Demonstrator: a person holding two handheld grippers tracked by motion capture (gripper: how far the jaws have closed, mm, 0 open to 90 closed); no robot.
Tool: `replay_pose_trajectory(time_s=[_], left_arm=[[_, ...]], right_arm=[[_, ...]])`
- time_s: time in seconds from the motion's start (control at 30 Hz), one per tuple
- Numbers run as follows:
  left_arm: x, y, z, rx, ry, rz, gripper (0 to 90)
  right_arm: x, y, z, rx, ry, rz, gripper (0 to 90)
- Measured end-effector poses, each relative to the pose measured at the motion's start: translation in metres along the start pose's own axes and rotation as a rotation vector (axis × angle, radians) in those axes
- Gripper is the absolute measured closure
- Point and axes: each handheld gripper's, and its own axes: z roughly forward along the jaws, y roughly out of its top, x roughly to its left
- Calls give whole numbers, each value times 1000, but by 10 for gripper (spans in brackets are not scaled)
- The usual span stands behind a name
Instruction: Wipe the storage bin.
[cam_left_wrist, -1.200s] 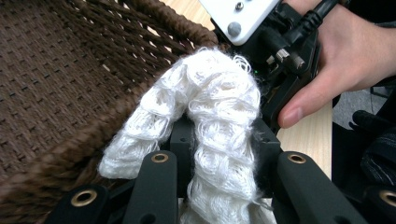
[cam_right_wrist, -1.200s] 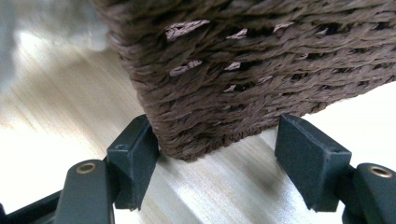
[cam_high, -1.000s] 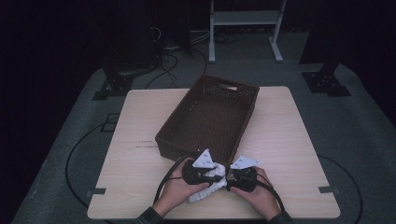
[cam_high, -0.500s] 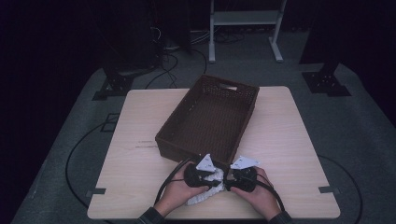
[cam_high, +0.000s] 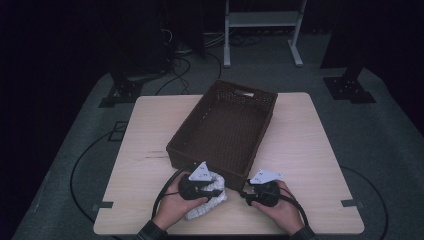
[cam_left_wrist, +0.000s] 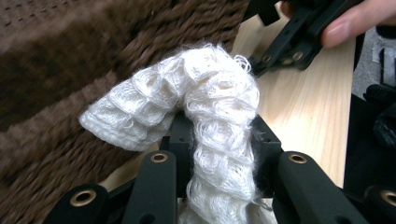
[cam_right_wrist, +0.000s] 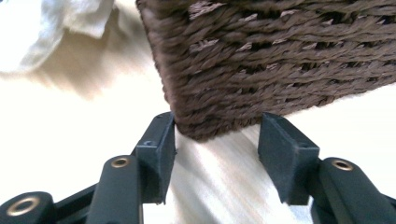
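The left gripper (cam_left_wrist: 219, 154) clamps a white knitted cloth (cam_left_wrist: 205, 116) beside the brown basket (cam_high: 225, 125). The right gripper (cam_right_wrist: 217, 154), jaws just closing, stands open, empty, near the basket's corner.

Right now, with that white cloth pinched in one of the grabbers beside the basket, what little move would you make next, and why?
Probably lift the left gripper up and forward over the near wall of the brown woven basket. Its jaws are shut on the white knitted cloth, which hangs just outside that wall, low by the wooden table. The right gripper has let go, jaws apart with nothing between them, so the left carries the cloth alone.
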Motion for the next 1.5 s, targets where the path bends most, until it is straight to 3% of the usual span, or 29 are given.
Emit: replay_pose_trajectory(time_s=[0.1,0.2,0.3,0.4,0.7,0.97,1.2,1.5], left_arm=[[2,-4,-3,6,5,-1,682],[4,-13,-7,9,13,-23,682],[6,-20,-12,17,26,-37,681],[8,-28,-18,16,40,-59,680],[15,-50,-35,6,79,-122,676],[19,-67,-46,9,118,-162,675],[21,-68,-49,14,131,-161,676],[21,-69,-49,15,132,-167,677]], right_arm=[[-1,-1,-6,10,18,-7,525],[-5,-2,-20,-16,35,7,572],[-12,-4,-26,-27,21,-4,612],[-17,-7,-30,-26,6,-26,685],[-24,-1,-48,-79,57,-9,894],[-29,12,-63,-132,104,-7,898],[-32,25,-71,-170,122,-3,898],[-33,49,-77,-217,135,-33,898]])
